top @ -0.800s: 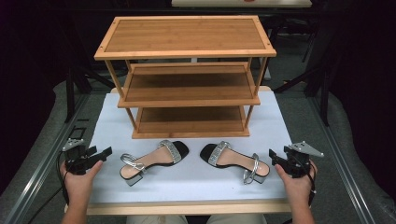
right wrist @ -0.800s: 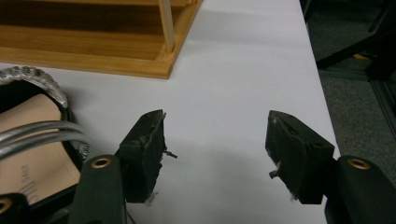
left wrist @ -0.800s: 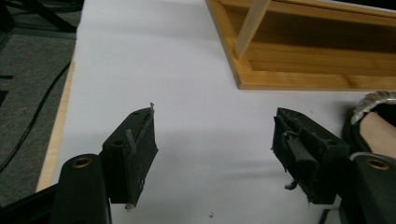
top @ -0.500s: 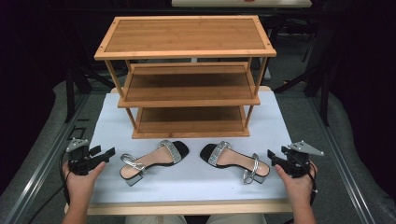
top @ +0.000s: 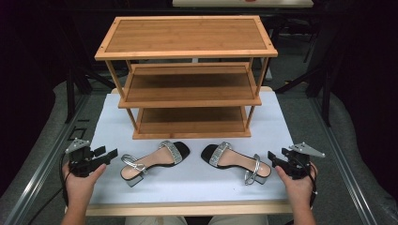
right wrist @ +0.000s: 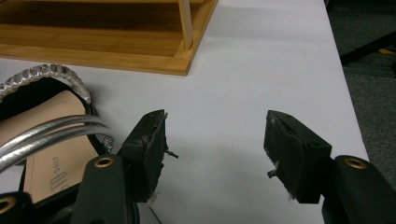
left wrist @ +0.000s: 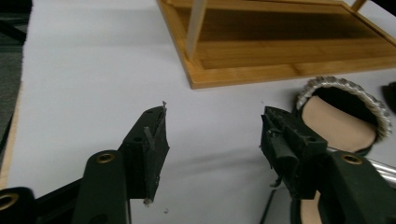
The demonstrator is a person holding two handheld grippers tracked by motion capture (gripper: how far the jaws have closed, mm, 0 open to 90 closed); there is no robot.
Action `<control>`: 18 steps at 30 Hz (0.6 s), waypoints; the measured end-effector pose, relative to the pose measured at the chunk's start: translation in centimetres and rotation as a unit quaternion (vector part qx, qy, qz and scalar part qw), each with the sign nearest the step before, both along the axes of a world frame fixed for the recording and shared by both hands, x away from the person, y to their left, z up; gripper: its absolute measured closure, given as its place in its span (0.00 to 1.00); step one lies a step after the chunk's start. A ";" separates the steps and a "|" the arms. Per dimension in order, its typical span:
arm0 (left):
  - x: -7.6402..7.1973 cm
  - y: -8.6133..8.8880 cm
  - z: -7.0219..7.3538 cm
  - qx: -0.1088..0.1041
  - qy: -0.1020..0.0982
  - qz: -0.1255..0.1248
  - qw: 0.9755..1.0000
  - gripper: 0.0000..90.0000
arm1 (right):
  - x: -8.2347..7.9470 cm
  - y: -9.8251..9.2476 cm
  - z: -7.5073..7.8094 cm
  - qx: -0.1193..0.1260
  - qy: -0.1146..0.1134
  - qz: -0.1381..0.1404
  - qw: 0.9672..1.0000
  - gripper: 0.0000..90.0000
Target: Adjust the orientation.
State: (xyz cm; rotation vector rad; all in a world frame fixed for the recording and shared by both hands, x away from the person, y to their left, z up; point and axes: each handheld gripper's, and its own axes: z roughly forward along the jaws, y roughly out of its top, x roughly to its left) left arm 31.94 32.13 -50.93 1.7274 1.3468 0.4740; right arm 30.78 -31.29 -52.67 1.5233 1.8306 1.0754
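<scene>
Two black sandals with silver straps lie on the white tabletop in front of a wooden rack. The left sandal [top: 152, 161] [left wrist: 343, 123] points its toe up and right; the right sandal [top: 234, 161] [right wrist: 44, 135] points its toe up and left. My left gripper [top: 109, 153] [left wrist: 212, 140] hovers open just left of the left sandal's heel, nothing between its jaws. At the far right my right gripper [top: 273, 157] [right wrist: 215, 144] stands open beside the right sandal's heel strap, also holding nothing.
A three-tier bamboo shoe rack [top: 187, 75] [left wrist: 280, 46] [right wrist: 102, 37] stands on the white mat [top: 112, 126] behind the sandals, all shelves bare. The table's wooden front edge [top: 187, 208] runs near the person's hands. Dark floor and stands surround the table.
The left gripper has slid a little right, toward the left sandal's heel. The right gripper has edged slightly left toward the other sandal. Both stay open; the sandals have not moved.
</scene>
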 end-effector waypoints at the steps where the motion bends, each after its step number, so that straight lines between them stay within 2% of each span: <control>1: -0.2 -0.2 0.2 -0.005 -0.001 -0.005 1.000 0.50 | 0.0 0.0 0.0 0.001 0.001 0.003 1.000 0.42; 3: -0.6 -0.7 0.9 -0.006 -0.005 -0.019 1.000 0.50 | 0.1 0.1 0.1 0.000 -0.002 0.007 1.000 0.42; 7: -1.1 -1.2 1.5 -0.001 -0.011 -0.027 1.000 0.49 | 0.1 0.0 0.1 0.000 -0.004 0.007 1.000 0.42; 8: -1.4 -1.4 2.0 -0.013 -0.013 -0.032 0.999 0.50 | 0.0 -0.1 0.1 0.001 -0.002 0.003 1.000 0.41; 9: -1.4 -1.4 2.0 -0.013 -0.013 -0.032 0.999 0.50 | 0.0 -0.2 0.0 0.008 -0.003 0.003 1.000 0.41; 10: -1.5 -1.5 2.3 -0.056 -0.002 -0.052 0.997 0.49 | 0.0 -0.3 0.0 0.011 -0.001 -0.001 1.000 0.41; 12: -1.5 -1.8 2.4 -0.062 0.003 -0.056 0.996 0.49 | 0.0 -0.4 0.0 0.017 -0.002 0.003 1.000 0.41; 13: -1.6 -2.2 2.5 -0.053 0.003 -0.055 0.997 0.49 | 0.0 -0.5 0.0 0.017 0.004 0.004 1.000 0.41; 15: -1.6 -3.4 2.5 -0.021 0.001 -0.061 0.998 0.49 | 0.0 -0.5 -0.2 0.023 -0.003 0.000 1.000 0.40; 16: -1.6 -3.4 2.5 -0.021 0.001 -0.061 0.998 0.48 | 0.0 -0.5 -0.1 0.021 0.001 -0.001 1.000 0.40; 18: -1.5 -3.9 2.2 0.005 0.001 -0.061 0.998 0.48 | 0.0 -0.5 -0.1 0.022 0.000 -0.001 1.000 0.40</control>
